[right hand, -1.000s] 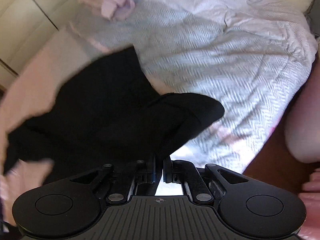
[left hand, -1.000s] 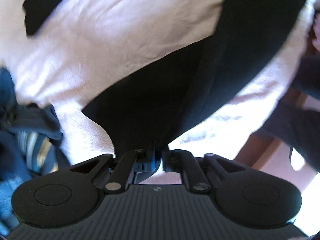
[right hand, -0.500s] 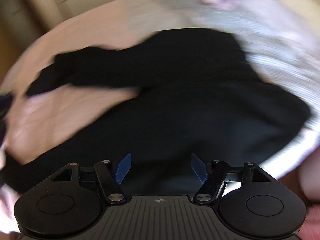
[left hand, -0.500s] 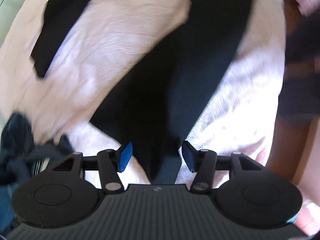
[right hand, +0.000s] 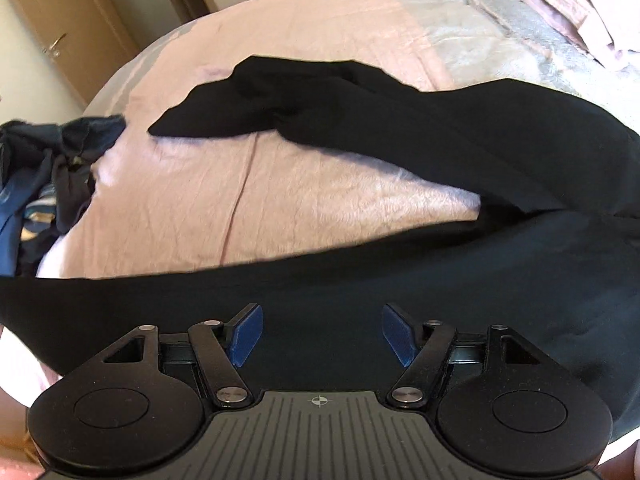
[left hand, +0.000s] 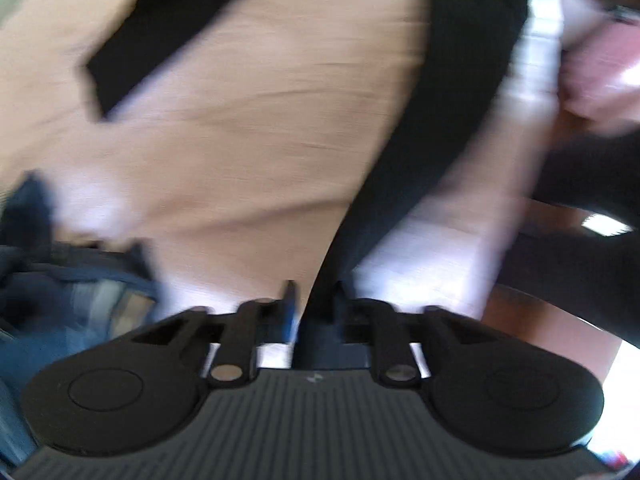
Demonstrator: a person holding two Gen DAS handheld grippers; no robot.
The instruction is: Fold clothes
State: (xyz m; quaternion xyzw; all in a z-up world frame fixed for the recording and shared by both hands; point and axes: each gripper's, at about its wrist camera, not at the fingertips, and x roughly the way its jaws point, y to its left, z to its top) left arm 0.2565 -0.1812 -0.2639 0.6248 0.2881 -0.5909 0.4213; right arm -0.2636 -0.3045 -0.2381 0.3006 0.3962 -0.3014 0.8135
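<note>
A black garment [right hand: 440, 128] lies spread across the pink bedsheet [right hand: 280, 184], one long part reaching toward the far left. Its near edge runs as a band just under my right gripper [right hand: 322, 334], which is open, blue pads wide apart with nothing between them. The left wrist view is blurred. In it my left gripper [left hand: 315, 300] is shut on a strip of the black garment [left hand: 460, 100], which stretches away up and to the right over the sheet [left hand: 260, 140].
A heap of dark blue clothes [right hand: 36, 176] sits at the bed's left edge, also low left as blue clothes [left hand: 60, 280]. A pale quilt [right hand: 500, 32] and a pink cloth [right hand: 580, 4] lie far right. A wooden door [right hand: 52, 28] stands beyond. Brown floor [left hand: 540, 320] borders the bed.
Both grippers opened half a second ago. The left has since shut again on the black cloth; the right stays open and now looks across the bed toward the left.
</note>
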